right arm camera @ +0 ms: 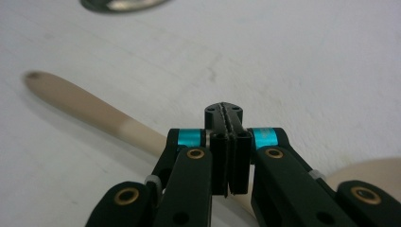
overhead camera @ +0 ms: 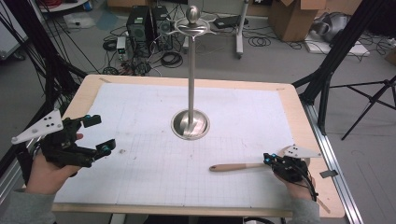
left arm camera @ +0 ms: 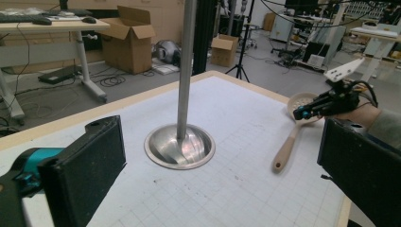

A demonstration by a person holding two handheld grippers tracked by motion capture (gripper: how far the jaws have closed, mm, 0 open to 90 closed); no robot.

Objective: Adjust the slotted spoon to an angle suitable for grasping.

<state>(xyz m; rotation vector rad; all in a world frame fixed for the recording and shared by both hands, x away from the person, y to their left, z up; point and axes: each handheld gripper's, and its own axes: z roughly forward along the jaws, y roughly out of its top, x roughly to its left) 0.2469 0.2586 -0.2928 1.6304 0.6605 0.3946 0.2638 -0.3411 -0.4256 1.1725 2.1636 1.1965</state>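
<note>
Wooden spoon (overhead camera: 236,166) is lying flat on the white gridded mat (overhead camera: 154,116), toward the person's right side of the table (overhead camera: 303,121), with its handle end pointing toward the table's middle. In the left gripper view its pale, perforated bowl (left arm camera: 302,105) is sitting beneath the far gripper, and the handle is running toward the camera.

Right gripper (overhead camera: 270,160) is resting low over the spoon near the bowl end of the handle. In the right gripper view its two black jaws are pressing flat against each other, pad to pad, and the spoon handle (right arm camera: 90,116) is passing underneath and behind them rather than between them; whether they are touching the wood cannot be told.

Left gripper (overhead camera: 99,134) is hovering over the mat's left edge, well apart from the spoon. Its jaws are standing wide apart with nothing between them, as the left gripper view shows.

Metal stand (overhead camera: 190,79) is rising upright from a round dished base (overhead camera: 190,125) at the mat's centre, between the two grippers and farther from the person. Its top is carrying a knob and curved hooks (overhead camera: 192,29).
</note>
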